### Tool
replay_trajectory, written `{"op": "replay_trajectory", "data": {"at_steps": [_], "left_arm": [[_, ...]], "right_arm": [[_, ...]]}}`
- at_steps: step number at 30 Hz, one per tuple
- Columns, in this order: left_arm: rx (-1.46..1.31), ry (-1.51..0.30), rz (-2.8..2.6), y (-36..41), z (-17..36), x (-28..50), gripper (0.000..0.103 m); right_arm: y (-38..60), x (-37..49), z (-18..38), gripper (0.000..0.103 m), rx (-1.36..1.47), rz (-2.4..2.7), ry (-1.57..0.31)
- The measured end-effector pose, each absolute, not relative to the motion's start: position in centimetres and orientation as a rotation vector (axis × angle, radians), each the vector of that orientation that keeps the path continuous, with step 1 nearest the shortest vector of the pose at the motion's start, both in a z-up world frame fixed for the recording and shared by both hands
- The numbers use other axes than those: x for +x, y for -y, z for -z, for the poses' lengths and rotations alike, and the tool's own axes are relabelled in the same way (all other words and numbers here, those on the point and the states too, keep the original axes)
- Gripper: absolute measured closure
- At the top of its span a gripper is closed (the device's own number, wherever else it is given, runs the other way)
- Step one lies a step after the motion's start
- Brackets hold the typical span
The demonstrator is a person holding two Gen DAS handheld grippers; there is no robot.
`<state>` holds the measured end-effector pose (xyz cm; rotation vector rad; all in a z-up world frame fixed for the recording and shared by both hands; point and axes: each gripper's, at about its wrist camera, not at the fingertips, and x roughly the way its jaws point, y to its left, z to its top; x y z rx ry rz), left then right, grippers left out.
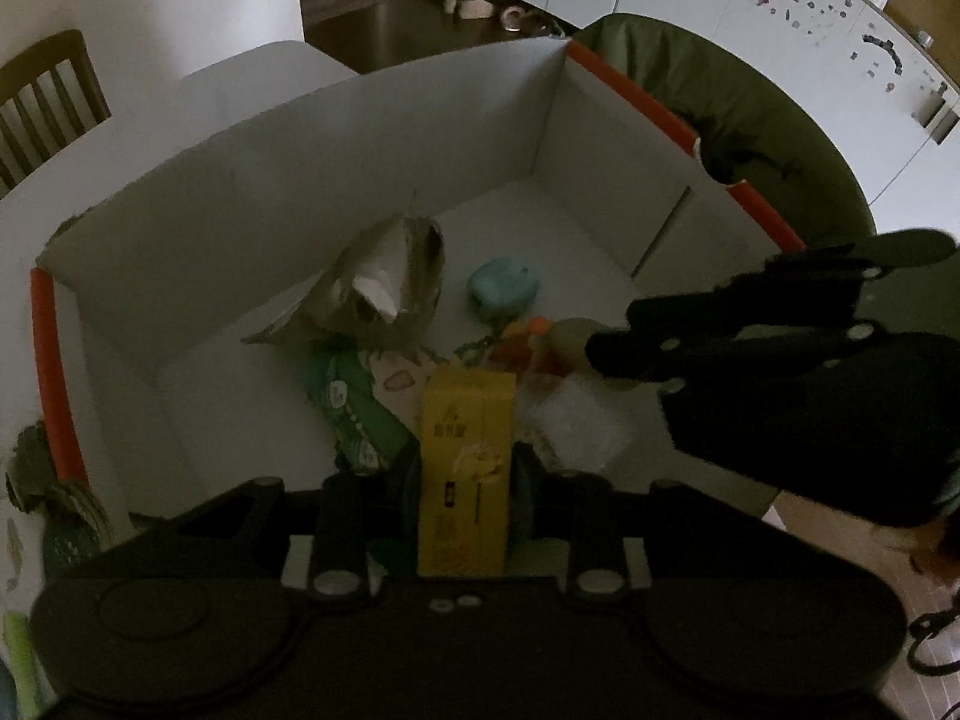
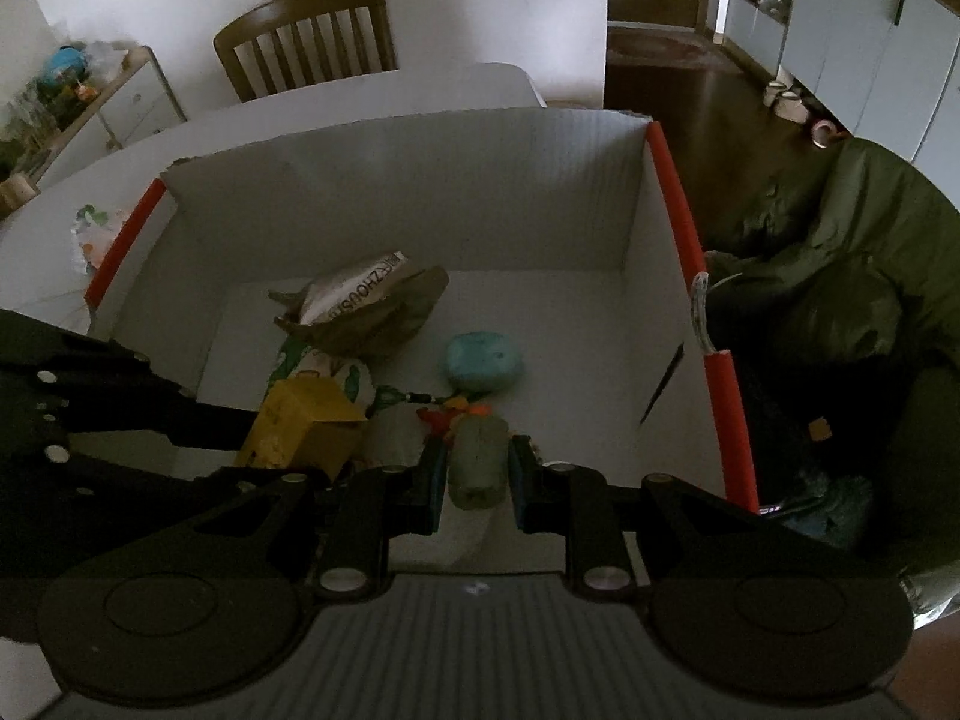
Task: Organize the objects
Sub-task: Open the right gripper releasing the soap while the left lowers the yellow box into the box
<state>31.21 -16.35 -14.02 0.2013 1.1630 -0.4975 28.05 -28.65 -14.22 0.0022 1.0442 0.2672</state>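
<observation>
Box is the thing to orient by here: a big white corrugated cardboard box (image 2: 420,210) with orange foam strips along its side rims, sitting on a white table (image 2: 360,90) with a dark wooden slat-back chair (image 2: 306,36) behind it. Both grippers are dipped down into it near the front wall.

Left gripper (image 1: 465,474) has a tall yellow cardboard carton (image 1: 467,468) between its jaws, pads right up against both sides, so narrow opening and clamped on the carton, which stands upright on the box floor. Right gripper (image 2: 477,468) is also barely open, with a small pale green cylindrical container with an orange top (image 2: 477,456) sitting between its blue pads; the pads look close on either side but I can't tell for sure that they're actually pressing.

Further into the box, toward its middle: a crumpled brown and silver foil bag (image 2: 366,312), a green-and-white printed packet (image 1: 354,414) tucked under it, and a rounded teal lump (image 2: 483,363) just beyond the green container. A dark olive-green beanbag-looking cushion (image 2: 840,276) slumps right outside the box's right-hand wall.
</observation>
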Motion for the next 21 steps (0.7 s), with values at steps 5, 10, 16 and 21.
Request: {"op": "replay_trajectory", "data": {"at_steps": [5, 10, 16, 21], "left_arm": [[0.181, -1.173, 0.489, 16.0, 14.1, 31.2, 0.07], [0.167, -1.148, 0.481, 15.6, 13.4, 30.6, 0.057], [0.149, -1.093, 0.487, 15.2, 11.9, 29.4, 0.054], [0.13, -1.053, 0.485, 14.4, 10.6, 28.3, 0.053]], "right_arm": [[29.1, 27.9, 13.4, 0.081, 0.01, -0.269, -1.023], [29.6, 27.4, 12.5, 0.081, 0.022, -0.285, -1.002], [30.0, 26.5, 11.4, 0.081, 0.039, -0.312, -0.975], [30.0, 25.8, 10.3, 0.078, 0.027, -0.312, -0.942]]}}
